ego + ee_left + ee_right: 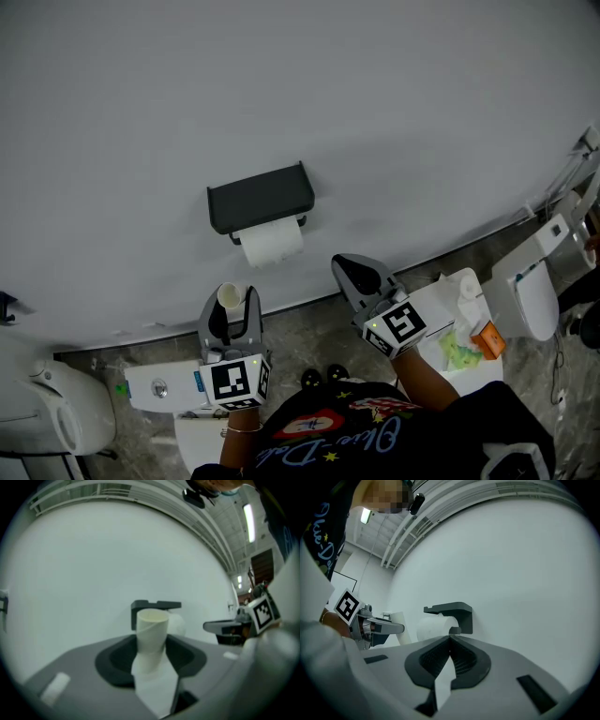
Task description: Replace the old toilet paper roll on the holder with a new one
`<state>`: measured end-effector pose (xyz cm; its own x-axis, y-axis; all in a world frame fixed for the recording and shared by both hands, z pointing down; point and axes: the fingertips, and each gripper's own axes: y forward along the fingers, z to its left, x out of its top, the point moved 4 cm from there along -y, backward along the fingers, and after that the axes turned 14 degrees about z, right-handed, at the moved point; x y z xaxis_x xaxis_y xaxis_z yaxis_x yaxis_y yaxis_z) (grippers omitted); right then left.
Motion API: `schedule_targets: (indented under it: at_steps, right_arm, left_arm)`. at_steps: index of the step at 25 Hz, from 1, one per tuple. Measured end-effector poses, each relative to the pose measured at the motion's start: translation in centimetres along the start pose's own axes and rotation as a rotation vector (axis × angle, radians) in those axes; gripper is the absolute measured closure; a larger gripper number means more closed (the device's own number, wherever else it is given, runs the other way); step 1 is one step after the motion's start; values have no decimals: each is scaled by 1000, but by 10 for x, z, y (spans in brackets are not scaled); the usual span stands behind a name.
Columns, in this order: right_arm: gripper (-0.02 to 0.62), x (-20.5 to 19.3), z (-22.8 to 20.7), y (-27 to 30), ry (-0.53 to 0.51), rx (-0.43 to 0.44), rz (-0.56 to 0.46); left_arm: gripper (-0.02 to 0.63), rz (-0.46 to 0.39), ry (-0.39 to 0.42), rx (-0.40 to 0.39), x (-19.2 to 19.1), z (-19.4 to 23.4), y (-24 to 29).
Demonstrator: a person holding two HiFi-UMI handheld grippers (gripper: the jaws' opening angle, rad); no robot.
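Observation:
A dark holder is fixed to the grey wall, with a full white paper roll hanging under it. Below and to the left, my left gripper is shut on an empty cardboard tube, which stands upright between the jaws. In the left gripper view the tube stands in front of the holder. My right gripper is shut with nothing in it, just right of and below the roll. In the right gripper view, its closed jaws point at the roll and holder.
A white toilet stands at the far left and another at the right. A white surface by my right hand carries crumpled paper and an orange item. A white cistern lid lies under my left gripper.

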<state>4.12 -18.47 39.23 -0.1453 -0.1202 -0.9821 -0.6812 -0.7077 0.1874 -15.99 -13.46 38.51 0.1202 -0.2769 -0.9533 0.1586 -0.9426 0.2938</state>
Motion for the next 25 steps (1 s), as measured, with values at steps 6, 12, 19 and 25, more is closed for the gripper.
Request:
schedule_targets:
  at_steps: [6,12,19,25]
  right_arm:
    - [581,4,2,-2,3,4,-10]
    - [581,10,6,-1,30,43,-21]
    - [581,10,9,-3,21,50,-10]
    - [581,9,12,-3,-2,60,-11]
  left_arm:
    - [417,-3,-3,2,1,0,-3]
    - [417,-1,2,14,-2,0,-4]
    - [417,7,-4,18,-6,-1,-7]
    - [417,6,-5,20,-5,-3,-9]
